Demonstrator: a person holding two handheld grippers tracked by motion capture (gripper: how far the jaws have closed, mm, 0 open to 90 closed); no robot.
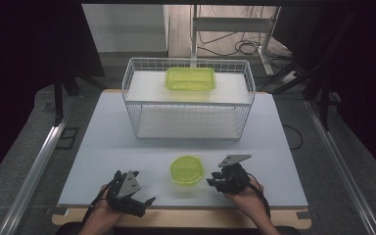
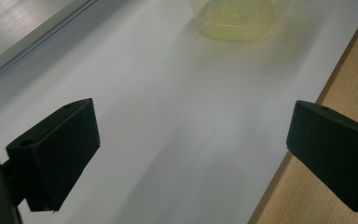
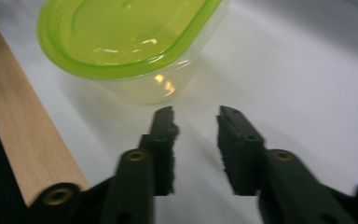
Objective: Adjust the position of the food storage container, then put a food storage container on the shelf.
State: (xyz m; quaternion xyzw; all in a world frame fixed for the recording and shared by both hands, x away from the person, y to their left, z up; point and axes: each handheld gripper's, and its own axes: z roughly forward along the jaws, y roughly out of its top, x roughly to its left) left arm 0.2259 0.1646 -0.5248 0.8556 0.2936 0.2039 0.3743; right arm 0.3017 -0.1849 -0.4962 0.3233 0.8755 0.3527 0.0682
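Landmark: small round yellow-green translucent plastic container with lid (image 1: pixel 187 170), sitting near the front edge of the pale grey table top (image 1: pixel 107 142).
Right gripper (image 3: pixel 195 122): hovering just right of the round container in the high view, jaws pointing at its wall; jaws standing partly open, nothing between them, pads apart from the plastic.
Left gripper (image 1: pixel 144 204): resting left of the round container, well apart from it, near the table's front edge; jaws standing wide, gripping nothing.
Behind the container: white wire basket rack (image 1: pixel 188 100) with 2 levels; a rectangular yellow-green plastic container (image 1: pixel 190 78) is lying on its upper level.
Step, as judged: the right gripper is lining up for a grasp on the round container.
Risk 1: jaws are looking too narrow for the body; pushing in would be shoving it toward the left gripper.
Risk 2: pinching the lid rim alone could be popping the lid or tipping the light tub.
Risk 3: the wooden front edge (image 3: pixel 18 121) is close; a slip could be sending it off.
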